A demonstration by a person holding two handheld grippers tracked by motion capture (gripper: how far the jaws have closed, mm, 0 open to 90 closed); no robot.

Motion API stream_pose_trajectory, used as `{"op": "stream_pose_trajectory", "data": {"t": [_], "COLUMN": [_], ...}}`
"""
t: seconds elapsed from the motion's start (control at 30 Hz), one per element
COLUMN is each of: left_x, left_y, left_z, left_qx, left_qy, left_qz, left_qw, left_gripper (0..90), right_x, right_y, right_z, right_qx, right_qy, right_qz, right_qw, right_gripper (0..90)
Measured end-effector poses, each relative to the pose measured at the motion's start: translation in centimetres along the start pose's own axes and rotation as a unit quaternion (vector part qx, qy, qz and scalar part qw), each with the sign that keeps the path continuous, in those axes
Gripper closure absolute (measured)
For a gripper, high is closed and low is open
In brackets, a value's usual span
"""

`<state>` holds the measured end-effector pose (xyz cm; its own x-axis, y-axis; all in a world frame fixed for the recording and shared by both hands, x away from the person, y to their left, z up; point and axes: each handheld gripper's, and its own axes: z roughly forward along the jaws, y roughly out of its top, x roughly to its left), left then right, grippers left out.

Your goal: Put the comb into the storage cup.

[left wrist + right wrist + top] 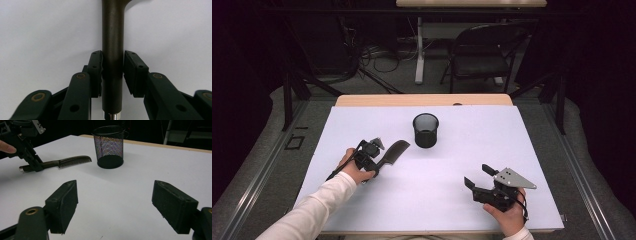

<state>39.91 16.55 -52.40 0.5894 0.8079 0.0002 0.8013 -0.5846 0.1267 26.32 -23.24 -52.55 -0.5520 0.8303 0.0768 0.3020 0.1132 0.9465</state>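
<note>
We see the left hand-held gripper (379, 161) low over the white counter (452, 170), its jaws drawn in on the round handle of a dark plastic comb with a long row of fine teeth (393, 151); in the left gripper view the handle (112, 62) runs straight up between the pads (96, 72) — the left pad lies against it, the right one sits just beside it, so the grip looks closed or all but closed; the comb lies flat on the counter, teeth end pointing toward a black wire-mesh cup (426, 130) that stands upright near it, a little farther back; in the right gripper view the comb (66, 162) rests just left of the cup (109, 146), not touching it; the right hand-held gripper (476, 176) sits well apart at the near right of the counter — its jaws spread wide, nothing between them.
</note>
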Motion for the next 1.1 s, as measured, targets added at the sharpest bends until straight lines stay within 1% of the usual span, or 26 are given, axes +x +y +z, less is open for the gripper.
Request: {"op": "stream_pose_trajectory", "data": {"t": [0.13,0.2,0.33,0.8,0.9,1.1], "left_x": [-0.01,-0.02,0.06,0.09,0.15,0.23], "left_y": [0.01,0.02,0.03,0.02,0.0,-0.03], "left_z": [0.0,-0.02,-0.02,-0.05,-0.07,-0.14], "left_qx": [0.0,0.002,0.002,0.002,0.002,0.003], "left_qy": [-0.001,-0.003,-0.006,-0.002,-0.006,-0.007], "left_qz": [0.0,0.001,0.001,-0.003,-0.006,-0.008], "left_qw": [1.0,1.0,1.0,1.0,1.0,0.9999], "left_gripper": [69.0,70.9,71.1,72.2,72.2,72.3], "right_x": [0.03,0.04,0.01,0.03,0.02,0.04], "right_y": [0.0,-0.01,0.0,0.01,0.0,-0.01], "right_z": [-0.03,-0.01,-0.01,-0.04,-0.03,0.0], "right_qx": [0.001,0.001,0.0,0.001,0.001,0.0], "right_qy": [0.0,0.0,0.0,0.0,0.0,0.0], "right_qz": [0.001,0.001,0.0,0.001,0.001,0.002], "right_qw": [1.0,1.0,1.0,1.0,1.0,1.0], "right_gripper": [20.6,20.7,20.7,20.7,20.7,20.7]}}
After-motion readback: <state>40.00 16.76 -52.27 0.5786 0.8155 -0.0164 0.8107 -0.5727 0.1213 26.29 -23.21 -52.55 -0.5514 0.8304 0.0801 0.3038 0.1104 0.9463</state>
